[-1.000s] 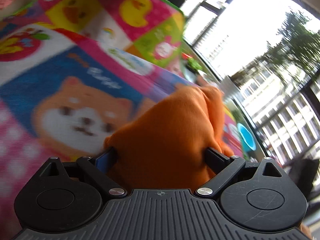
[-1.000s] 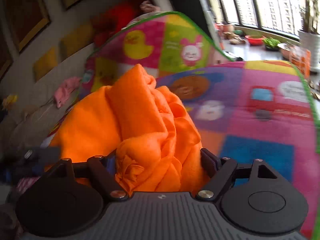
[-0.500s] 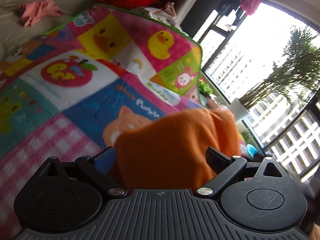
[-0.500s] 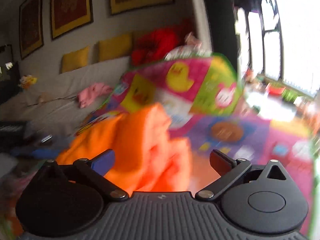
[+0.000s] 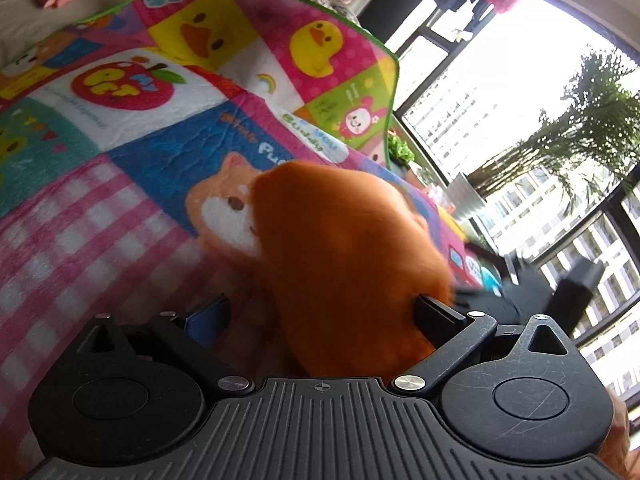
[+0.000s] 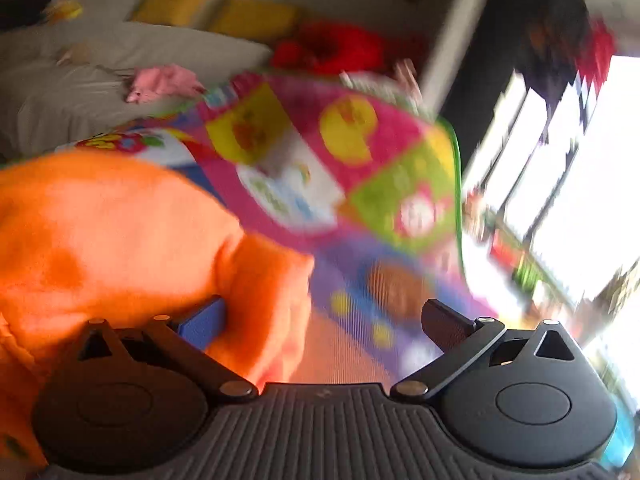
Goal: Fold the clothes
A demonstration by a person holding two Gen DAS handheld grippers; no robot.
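Two tools work one orange garment (image 5: 344, 264) above the play mat (image 5: 120, 208): the left tool (image 5: 320, 316) seems spread, cloth bunched against its 3 o'clock finger (grip uncertain); the right tool (image 6: 324, 320) gapes, cloth at 9 o'clock, probably released for regrasping.

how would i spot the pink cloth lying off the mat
Start at the bright patchwork mat with ducks and an apple. Past its green-trimmed far edge lies a pale grey cushion. The small crumpled pink cloth sits there alone, much paler than the orange garment and the red pile nearby.
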